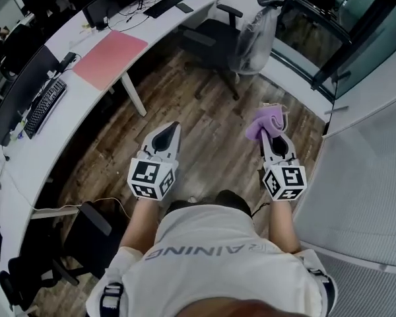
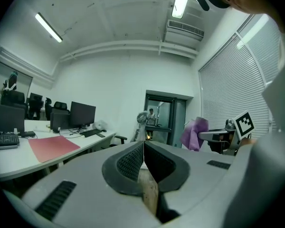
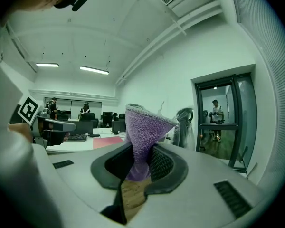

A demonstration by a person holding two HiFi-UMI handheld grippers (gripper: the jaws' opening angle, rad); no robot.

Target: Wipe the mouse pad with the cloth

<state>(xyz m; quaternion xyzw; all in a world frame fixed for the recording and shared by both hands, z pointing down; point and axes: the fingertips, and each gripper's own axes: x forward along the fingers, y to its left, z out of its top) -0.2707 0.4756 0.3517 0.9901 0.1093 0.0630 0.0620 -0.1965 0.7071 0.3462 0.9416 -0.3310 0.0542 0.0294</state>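
The pink mouse pad (image 1: 109, 58) lies flat on the white desk (image 1: 86, 94), far ahead and left of both grippers; it also shows as the mouse pad (image 2: 52, 147) and the mouse pad (image 3: 108, 142). My right gripper (image 1: 272, 125) is shut on a purple cloth (image 1: 264, 119), which sticks up from between its jaws as a bunched cone, the cloth (image 3: 140, 137). My left gripper (image 1: 165, 135) is shut with nothing in it, its pads (image 2: 133, 163) pressed together. Both grippers hang over the wooden floor, away from the desk.
A keyboard (image 1: 45, 107) and dark monitors (image 1: 21, 88) sit on the desk left of the pad. Another keyboard (image 1: 165, 4) lies farther along. An office chair (image 1: 224, 41) with a garment over it stands ahead. A glass door (image 3: 223, 122) is to the right.
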